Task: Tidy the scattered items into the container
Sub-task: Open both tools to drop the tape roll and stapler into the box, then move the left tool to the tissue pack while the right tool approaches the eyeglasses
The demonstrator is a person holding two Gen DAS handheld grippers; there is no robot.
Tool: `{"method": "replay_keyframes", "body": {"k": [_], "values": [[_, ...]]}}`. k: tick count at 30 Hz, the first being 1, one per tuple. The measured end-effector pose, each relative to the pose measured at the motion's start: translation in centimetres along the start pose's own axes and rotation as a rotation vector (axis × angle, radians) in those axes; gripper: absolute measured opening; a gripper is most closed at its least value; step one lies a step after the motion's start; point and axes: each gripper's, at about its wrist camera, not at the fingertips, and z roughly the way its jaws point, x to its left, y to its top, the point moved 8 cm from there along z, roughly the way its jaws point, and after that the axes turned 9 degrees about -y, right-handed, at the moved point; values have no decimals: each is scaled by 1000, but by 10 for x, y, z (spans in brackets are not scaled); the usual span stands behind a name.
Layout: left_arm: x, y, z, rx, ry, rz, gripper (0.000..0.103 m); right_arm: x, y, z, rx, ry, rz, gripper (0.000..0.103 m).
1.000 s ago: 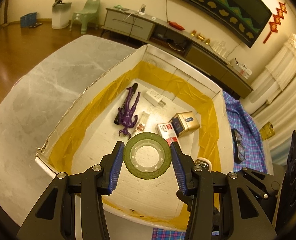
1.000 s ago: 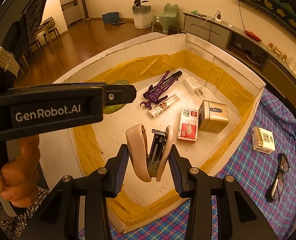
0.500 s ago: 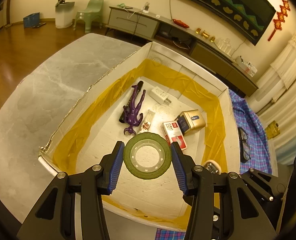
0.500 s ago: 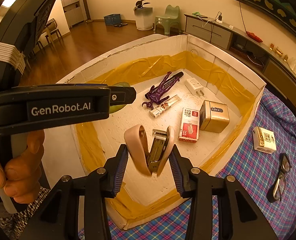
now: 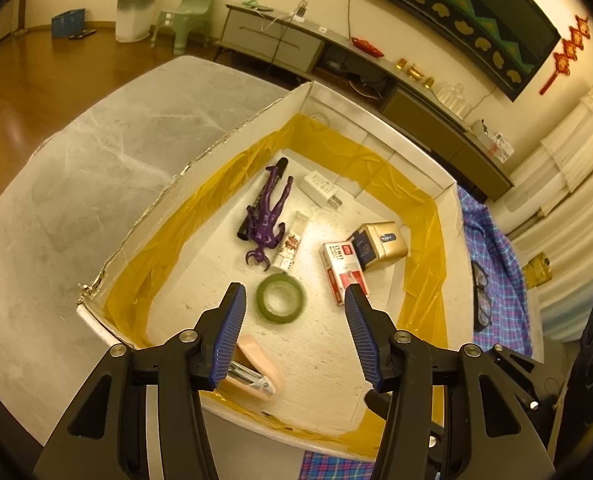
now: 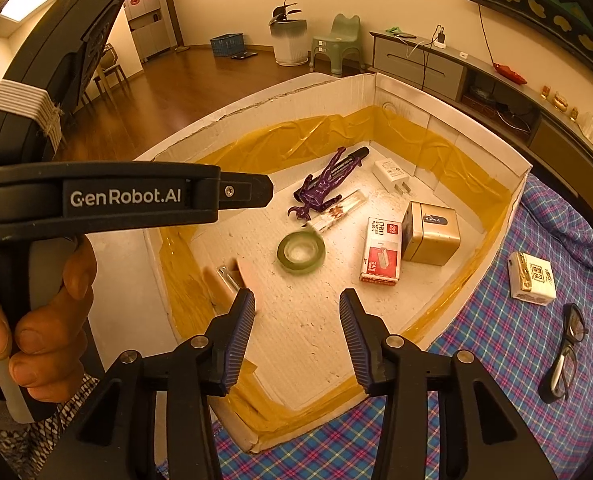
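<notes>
The tape (image 5: 282,298) lies flat on the box (image 5: 232,142) floor, free of both tools, just short of the purple figure (image 5: 267,220) and the clear tube (image 5: 292,240). The stapler (image 5: 256,372) sits against the near left wall, blurred in the right wrist view (image 6: 240,276) and half hidden behind a finger in the left one. The left tool (image 5: 292,336) hangs over the box with its jaws wide apart; they have just been opening, and nothing is between them. The right tool (image 6: 296,336) stands open too, jaws also just widening, empty.

Farther in, a staple box (image 5: 338,268) touches a gold tin (image 5: 380,240), and a white charger (image 5: 318,190) lies near the far wall. The near half of the floor is bare, with open room between the stapler and the right wall. The walls stand high all round, taped yellow along the bottom.

Outside, on the checked cloth (image 6: 516,344), a small carton (image 6: 532,280) and glasses (image 6: 564,348) lie well apart from the box rim. The grey desk (image 5: 76,184) runs left of it. A hand (image 6: 28,320) grips the left tool's handle.
</notes>
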Motion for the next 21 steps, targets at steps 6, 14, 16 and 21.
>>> {"method": "replay_keyframes", "body": {"k": [6, 14, 16, 21], "values": [[-19, 5, -13, -49, -16, 30, 54, -7, 4, -14, -72, 36, 58, 47], [-91, 9, -32, -157, -81, 177, 54, -54, -8, -55, -200, 94, 210, 47], [-117, 5, -29, -168, -102, 239, 54, -74, -15, -65, -225, 96, 260, 47], [-175, -13, -7, -144, -115, 379, 54, -134, -36, -78, -250, 55, 378, 52]]}}
